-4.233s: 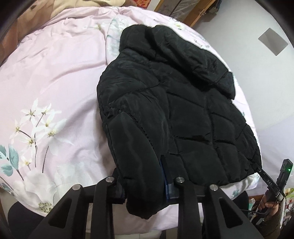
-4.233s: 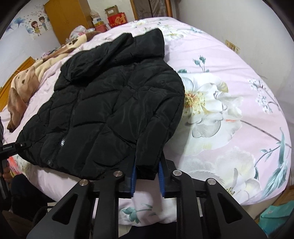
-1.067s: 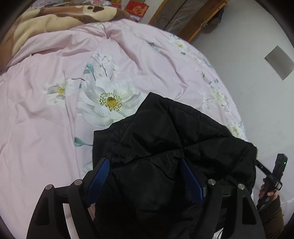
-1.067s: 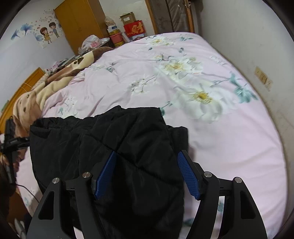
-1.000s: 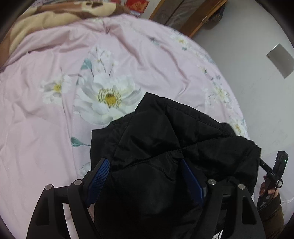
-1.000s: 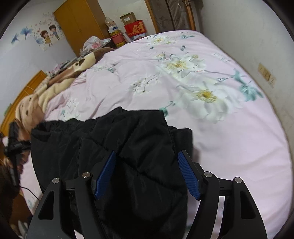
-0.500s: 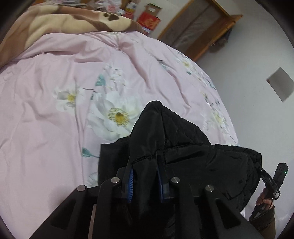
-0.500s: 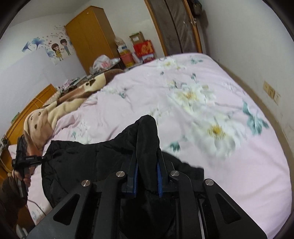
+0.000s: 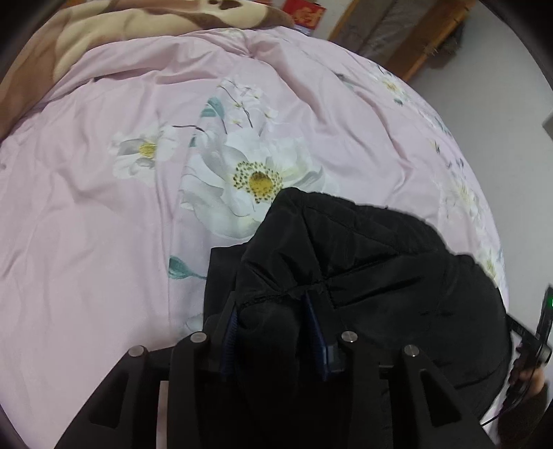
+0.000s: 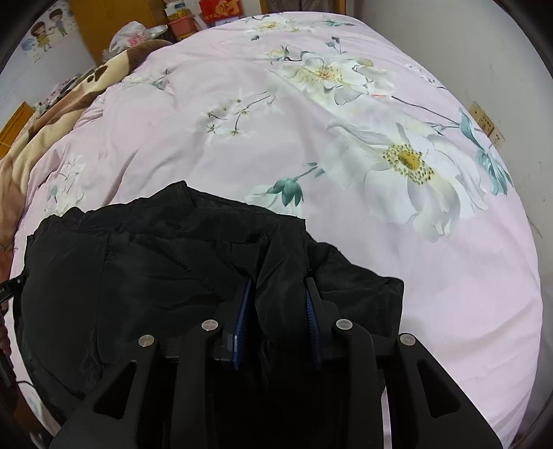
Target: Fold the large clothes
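Observation:
A black quilted jacket [image 9: 380, 262] lies folded at the near edge of a pink floral bed cover [image 9: 103, 207]. My left gripper [image 9: 273, 311] is shut on a thick fold of the jacket's left side, blue pads [image 9: 231, 321] pressing the fabric. In the right wrist view the same jacket [image 10: 138, 262] spreads to the left, and my right gripper [image 10: 278, 304] is shut on a fold at its right side. Both grips sit low over the bed. The jacket's underside is hidden.
The bed cover [image 10: 345, 138] stretches away ahead. A brown and cream blanket [image 9: 121, 34] lies at the far left. An orange wardrobe [image 10: 114, 20] and boxes stand beyond the bed. A white wall with a socket [image 10: 487, 121] runs along the right.
Both grippers were open over the folded jacket a second ago. They have closed on folds of it, lifted them, and now sit lower with the jaws a little wider.

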Demonstrator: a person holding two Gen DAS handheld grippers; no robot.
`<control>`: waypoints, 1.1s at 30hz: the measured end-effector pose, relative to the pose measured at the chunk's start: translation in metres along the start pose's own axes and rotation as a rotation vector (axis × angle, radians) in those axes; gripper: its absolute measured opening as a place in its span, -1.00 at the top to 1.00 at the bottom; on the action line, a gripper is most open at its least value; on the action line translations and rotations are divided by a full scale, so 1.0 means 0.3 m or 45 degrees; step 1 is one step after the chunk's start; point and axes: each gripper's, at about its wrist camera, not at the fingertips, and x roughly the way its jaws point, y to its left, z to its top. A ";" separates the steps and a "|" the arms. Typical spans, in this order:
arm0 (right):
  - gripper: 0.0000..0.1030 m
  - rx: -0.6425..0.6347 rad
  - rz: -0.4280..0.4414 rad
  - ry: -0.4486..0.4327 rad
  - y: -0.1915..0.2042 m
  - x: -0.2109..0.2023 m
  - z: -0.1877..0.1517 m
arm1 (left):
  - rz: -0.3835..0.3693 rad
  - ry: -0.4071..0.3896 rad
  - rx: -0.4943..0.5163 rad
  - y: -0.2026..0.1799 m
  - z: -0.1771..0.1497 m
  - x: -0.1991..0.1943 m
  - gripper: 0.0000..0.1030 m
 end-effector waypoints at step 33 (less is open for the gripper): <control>-0.08 -0.160 0.052 -0.082 0.150 0.056 -0.294 | 0.130 -0.031 0.347 -0.270 -0.279 0.158 -0.13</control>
